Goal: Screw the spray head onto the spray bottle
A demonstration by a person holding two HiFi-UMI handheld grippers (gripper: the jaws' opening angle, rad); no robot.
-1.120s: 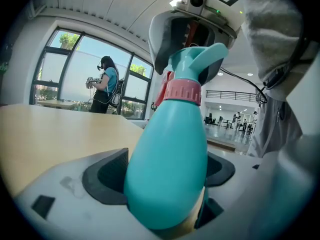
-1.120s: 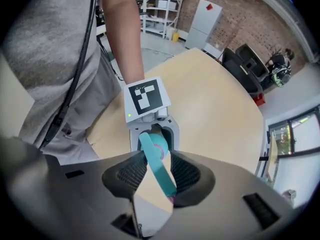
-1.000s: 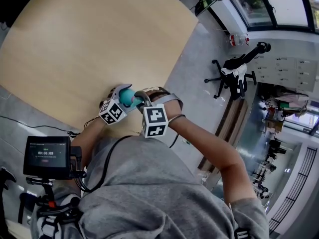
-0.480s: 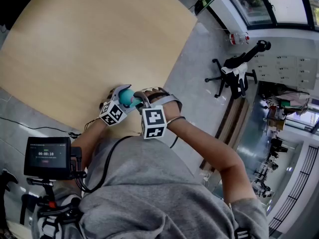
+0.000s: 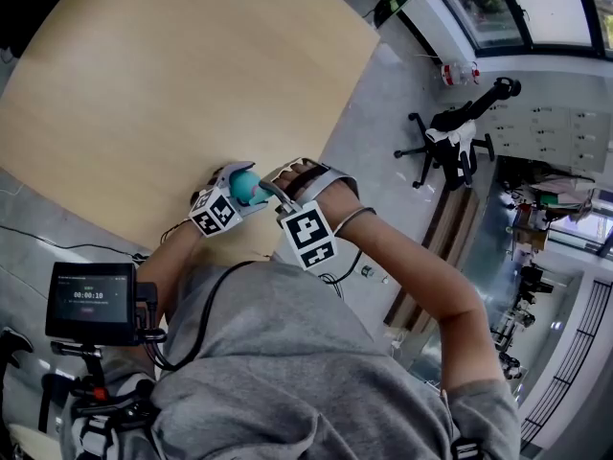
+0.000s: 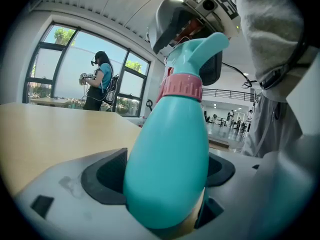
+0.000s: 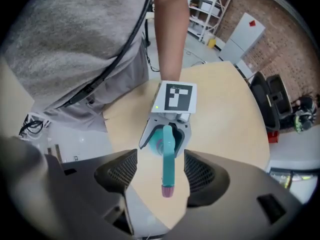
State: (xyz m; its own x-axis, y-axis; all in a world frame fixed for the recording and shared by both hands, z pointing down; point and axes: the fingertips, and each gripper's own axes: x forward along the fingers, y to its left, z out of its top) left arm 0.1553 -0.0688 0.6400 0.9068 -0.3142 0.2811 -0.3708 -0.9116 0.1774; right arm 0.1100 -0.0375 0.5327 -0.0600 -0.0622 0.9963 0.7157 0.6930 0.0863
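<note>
Where the spray bottle sits: the teal spray bottle stands upright between the jaws of the left gripper, whose pads press on its lower body, above the near edge of the table.
Why held so: a firm clamp low on the body probably stops it turning while the top is twisted.
Spray head: the spray head is already on the neck, with its pink collar down on the bottle's shoulder. How tight the thread is cannot be told.
Right gripper: the right gripper hangs straight above the left one, looking down. Its jaws are opening, with the head's spout between them and a gap on each side, so it grips nothing.
Likely reason: letting go for a fresh bite, or because the screwing is done.
Around: a person stands by the windows far beyond the left gripper, and a swivel chair stands well to the right of the right gripper.
In the way: the left gripper's marker cube sits close under the right jaws, leaving little room.
</note>
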